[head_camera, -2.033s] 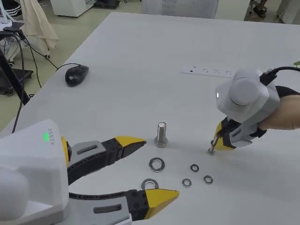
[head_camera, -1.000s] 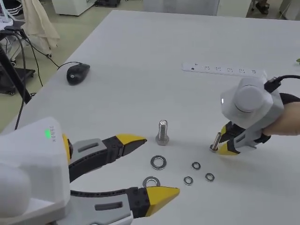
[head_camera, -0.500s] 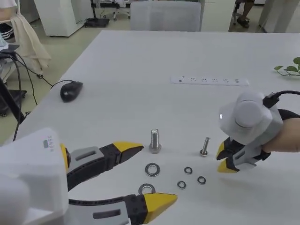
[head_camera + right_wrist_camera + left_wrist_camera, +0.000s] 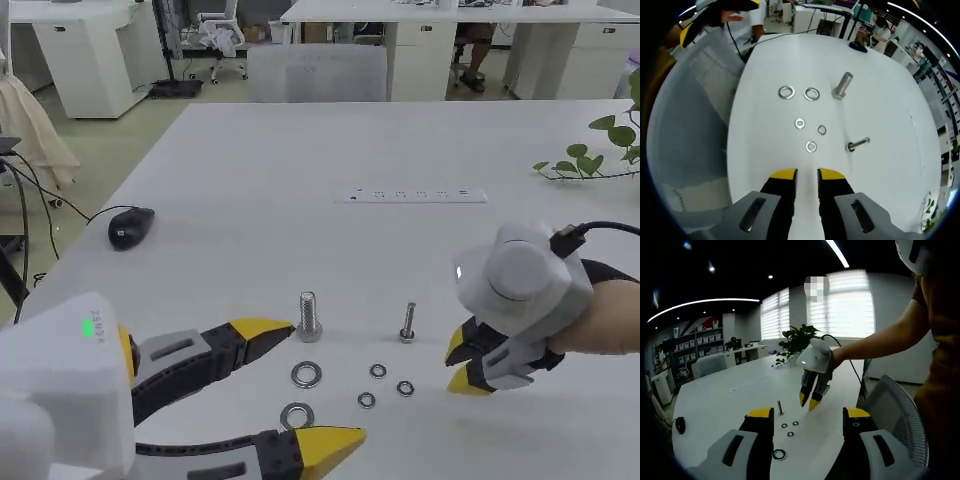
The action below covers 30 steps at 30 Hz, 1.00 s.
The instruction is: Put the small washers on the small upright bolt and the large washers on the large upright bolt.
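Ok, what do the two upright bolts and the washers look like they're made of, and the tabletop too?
The large bolt and small bolt look like steel: a bright silvery finish with glints on the threads. The large washers and small washers show the same shiny grey metal, probably plated. The tabletop is smooth matte white, perhaps laminate, though that's uncertain.

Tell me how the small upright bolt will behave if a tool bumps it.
The small bolt stands on its head, tall and thin, so a side bump would probably tip it. Once down, its round shank would likely roll on the smooth white table. It looks like stiff metal.
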Each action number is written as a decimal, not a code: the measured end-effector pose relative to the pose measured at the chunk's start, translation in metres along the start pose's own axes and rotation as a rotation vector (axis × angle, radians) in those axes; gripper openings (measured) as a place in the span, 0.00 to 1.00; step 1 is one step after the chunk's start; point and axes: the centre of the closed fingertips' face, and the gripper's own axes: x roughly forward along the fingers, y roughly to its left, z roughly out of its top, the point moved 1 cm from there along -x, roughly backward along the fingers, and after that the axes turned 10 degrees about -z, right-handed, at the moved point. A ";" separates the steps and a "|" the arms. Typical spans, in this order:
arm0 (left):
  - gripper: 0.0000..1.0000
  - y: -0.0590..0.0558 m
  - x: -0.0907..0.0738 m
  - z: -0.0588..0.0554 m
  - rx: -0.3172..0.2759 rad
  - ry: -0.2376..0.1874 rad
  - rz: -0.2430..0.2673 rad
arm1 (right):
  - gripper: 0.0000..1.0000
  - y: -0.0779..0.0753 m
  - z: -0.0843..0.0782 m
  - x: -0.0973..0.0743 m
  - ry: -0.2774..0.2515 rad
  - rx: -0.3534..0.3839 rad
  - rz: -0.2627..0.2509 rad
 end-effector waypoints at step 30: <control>0.54 0.000 0.018 0.002 -0.013 0.038 -0.002 | 0.16 0.000 0.004 0.000 -0.087 0.035 0.004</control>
